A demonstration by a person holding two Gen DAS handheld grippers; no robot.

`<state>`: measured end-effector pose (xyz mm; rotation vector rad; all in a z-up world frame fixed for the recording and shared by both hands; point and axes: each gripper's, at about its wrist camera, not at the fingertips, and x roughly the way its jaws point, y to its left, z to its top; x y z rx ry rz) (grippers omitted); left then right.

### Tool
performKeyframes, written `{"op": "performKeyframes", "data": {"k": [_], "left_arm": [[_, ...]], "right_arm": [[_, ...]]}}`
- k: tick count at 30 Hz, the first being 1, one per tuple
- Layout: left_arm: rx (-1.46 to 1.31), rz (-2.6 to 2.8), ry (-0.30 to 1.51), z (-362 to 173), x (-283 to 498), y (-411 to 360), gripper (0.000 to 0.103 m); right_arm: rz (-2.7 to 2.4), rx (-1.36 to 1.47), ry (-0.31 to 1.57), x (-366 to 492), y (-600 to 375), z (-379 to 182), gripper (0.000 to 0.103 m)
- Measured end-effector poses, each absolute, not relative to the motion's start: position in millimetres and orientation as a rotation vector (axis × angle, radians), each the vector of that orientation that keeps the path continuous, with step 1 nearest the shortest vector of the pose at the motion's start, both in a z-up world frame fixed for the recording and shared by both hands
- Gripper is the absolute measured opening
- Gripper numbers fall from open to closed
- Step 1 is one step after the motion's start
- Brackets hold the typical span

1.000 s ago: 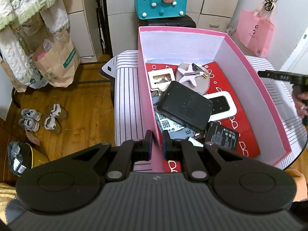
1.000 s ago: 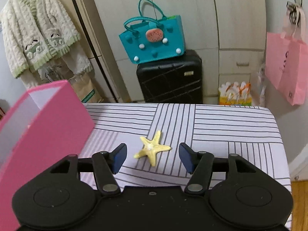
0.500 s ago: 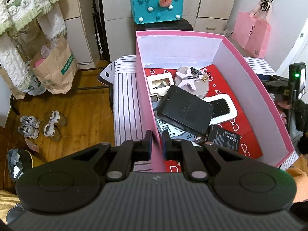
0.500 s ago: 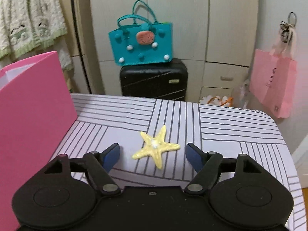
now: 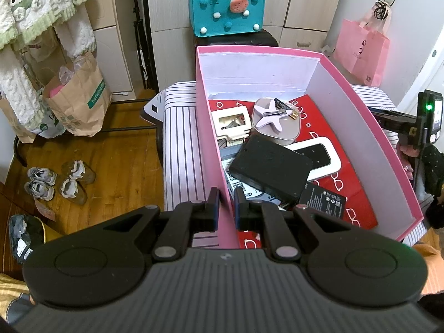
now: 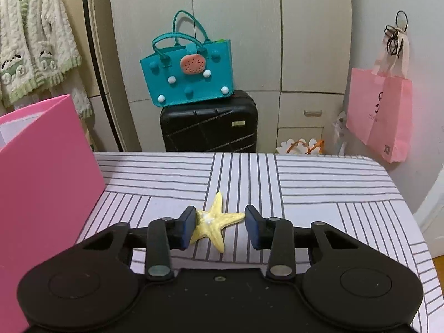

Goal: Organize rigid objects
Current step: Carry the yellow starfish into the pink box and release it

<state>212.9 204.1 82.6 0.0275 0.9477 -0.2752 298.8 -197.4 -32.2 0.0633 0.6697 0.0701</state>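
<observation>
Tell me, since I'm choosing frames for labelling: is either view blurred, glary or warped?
Left wrist: sharp, evenly lit; fisheye bows the pink cardboard box. Right wrist: sharp on the yellow starfish; cupboard doors curve, corners vignette dark. No strong glare in either.

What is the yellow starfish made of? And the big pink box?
The yellow starfish looks like hard plastic or painted resin: it has a slight shine, bumpy ridges and stiff arms. It could be a real dried one; the look leaves that open. The pink box looks like matte cardboard: thin flat walls, sharp folded corners, plain white inside.
</observation>
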Motion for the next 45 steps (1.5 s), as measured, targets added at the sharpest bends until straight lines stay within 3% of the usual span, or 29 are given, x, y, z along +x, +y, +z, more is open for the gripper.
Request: {"op": "performKeyframes", "data": {"k": [15,29,36,45], "left_arm": [[0.026,-0.275,0.948,83,214,205,0.010],[0.030,-0.276,0.948,83,213,205,0.010],[0.037,-0.275,0.947,83,213,205,0.010],[0.038,-0.276,0.948,83,213,205,0.010]], "right_arm": [[0.170,0.272,0.727,278,-214,-21,0.043],[0.398,0.429,0.683,243,-198,61,0.043],[0.576,0.415,0.725,242,-160,90,0.043],[0.646,0.291,0.853,261,-97,86,0.043]]}}
